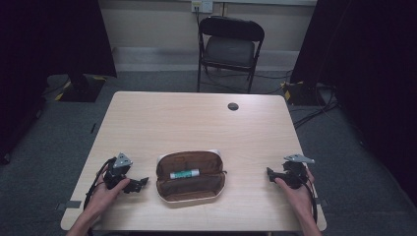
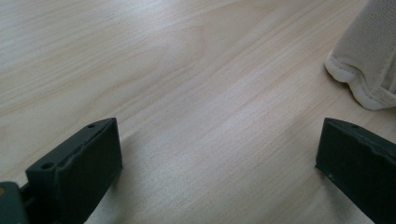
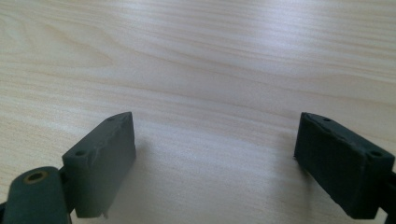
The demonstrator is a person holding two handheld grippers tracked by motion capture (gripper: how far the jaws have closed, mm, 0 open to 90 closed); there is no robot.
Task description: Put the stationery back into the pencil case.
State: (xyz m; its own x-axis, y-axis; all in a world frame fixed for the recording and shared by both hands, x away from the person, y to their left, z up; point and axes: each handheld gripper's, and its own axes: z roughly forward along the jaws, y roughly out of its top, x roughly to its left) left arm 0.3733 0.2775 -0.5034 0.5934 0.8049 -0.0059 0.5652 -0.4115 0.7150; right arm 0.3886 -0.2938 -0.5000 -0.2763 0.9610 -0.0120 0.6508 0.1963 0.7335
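Scene: We look down on a pale wood-grain bench (image 1: 196, 118) with a black folding chair (image 1: 230, 46) beyond its far edge.
Case: An open brown oval pencil case with a cream fabric outside (image 1: 191, 183) lies near the front edge, midway between our two hands, its brown lining facing up.
Contents: A white and green tube-shaped item, perhaps a glue stick (image 1: 184, 173), lies inside the case, along its length.
Progress: We judge the work is either barely begun or nearly done. The case lies open with one item in it, and no other loose item lies on the bench. Zipping it shut appears to be what is left.
Left hand-held gripper (image 1: 139, 183): Its jaws stand wide apart, holding nothing, low over bare wood. It sits just beside the case's left end. In the left gripper view a cream corner of the case (image 2: 369, 65) lies ahead of the jaws, untouched.
Right hand-held gripper (image 1: 271, 173): Its jaws stand wide apart and empty, pointing toward the case from the right, well apart from it. The right gripper view shows bare wood between the jaws.
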